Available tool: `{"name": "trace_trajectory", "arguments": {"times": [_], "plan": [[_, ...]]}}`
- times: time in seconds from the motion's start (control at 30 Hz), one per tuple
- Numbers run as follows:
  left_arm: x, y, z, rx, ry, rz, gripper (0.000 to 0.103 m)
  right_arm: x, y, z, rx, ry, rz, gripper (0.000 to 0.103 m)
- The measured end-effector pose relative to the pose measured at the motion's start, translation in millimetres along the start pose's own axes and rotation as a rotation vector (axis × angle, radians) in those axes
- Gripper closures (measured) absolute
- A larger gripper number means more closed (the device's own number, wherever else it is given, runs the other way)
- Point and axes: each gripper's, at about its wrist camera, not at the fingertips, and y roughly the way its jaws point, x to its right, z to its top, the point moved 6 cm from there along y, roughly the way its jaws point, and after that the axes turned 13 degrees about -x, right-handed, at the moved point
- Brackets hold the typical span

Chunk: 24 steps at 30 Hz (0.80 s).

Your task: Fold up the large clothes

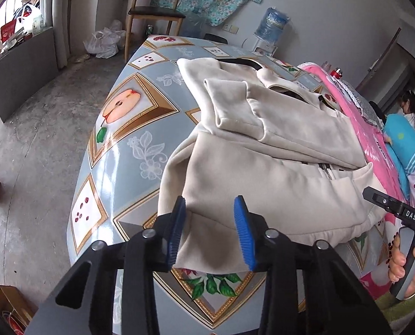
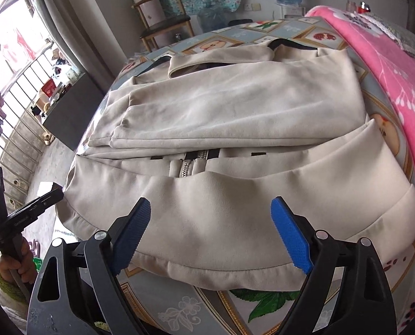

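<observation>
Two blue-padded black grippers are in my views, one per hand. My left gripper [image 1: 211, 231] sits at the near left corner of the cream fleece zip-up jacket [image 1: 263, 150], with the hem corner lying between its ribbed blue pads [image 1: 242, 233]. The gap is moderate and I see a little space beside each pad, so I read it as released, not pinching the cloth. My right gripper [image 2: 211, 233] hangs over the near hem of the same jacket with its jaws spread wide and nothing between them but the fabric below; it grasps nothing.

The jacket lies flat on the glossy blue-grey tablecloth printed with fruit and flowers in gold frames [image 1: 129, 145]. It is partly folded: both sleeves are laid across the chest, one cuff [image 1: 224, 100] turned back toward the far left, and the silver zipper [image 2: 186, 167] shows in the middle just below the folded sleeves. The collar with its dark lining [image 2: 294, 45] points to the far side. The near hem reaches the table's near edge.

To the right of the jacket a pink floral blanket [image 2: 389, 64] runs along the table. Past the far end stand a wooden chair with a dark seat [image 1: 155, 11] and a blue water-cooler bottle [image 1: 273, 25]. In the right wrist view the hand [image 2: 14, 265] in a green cuff grips the other gripper's handle at the near left.
</observation>
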Motion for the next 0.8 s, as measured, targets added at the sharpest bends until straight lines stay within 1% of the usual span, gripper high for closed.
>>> {"name": "trace_trajectory", "arguments": {"times": [0.03, 0.07, 0.13, 0.23, 0.3, 0.37, 0.47, 0.53, 0.6, 0.67, 0.7, 0.8], "plan": [[-3, 1, 3, -0.001, -0.006, 0.001, 0.068, 0, 0, -1, 0.0, 0.003, 0.003, 0.02], [-7, 2, 5, -0.004, -0.014, -0.014, 0.069, 1, 0, -2, 0.0, 0.006, 0.005, 0.02], [-9, 8, 10, -0.035, -0.028, -0.096, 0.069, 2, -1, -4, 0.002, 0.011, 0.012, 0.02], [-8, 12, 14, -0.054, -0.005, -0.144, 0.069, 5, -3, -7, 0.007, 0.018, 0.015, 0.02], [-9, 17, 15, -0.08, -0.005, -0.14, 0.069, 8, -3, -8, 0.01, 0.026, 0.02, 0.02], [-14, 23, 13, -0.117, -0.022, -0.106, 0.069, 10, -4, -8, 0.011, 0.034, 0.026, 0.02], [-16, 18, 9, -0.131, -0.039, -0.126, 0.069, 12, -4, -10, 0.01, 0.039, 0.028, 0.02], [-15, 15, 0, -0.144, -0.046, -0.167, 0.07, 13, -3, -11, 0.008, 0.038, 0.027, 0.021], [-11, 10, -10, -0.159, -0.027, -0.189, 0.088, 13, -3, -11, 0.005, 0.036, 0.026, 0.023], [-7, 2, -20, -0.156, -0.004, -0.208, 0.089, 12, -2, -11, 0.004, 0.031, 0.026, 0.025], [-7, 0, -23, -0.154, 0.0, -0.201, 0.089, 11, -2, -10, 0.003, 0.025, 0.025, 0.027], [-5, 1, -27, -0.153, 0.025, -0.114, 0.089, 3, 6, -4, -0.011, -0.002, 0.024, 0.033]]}}
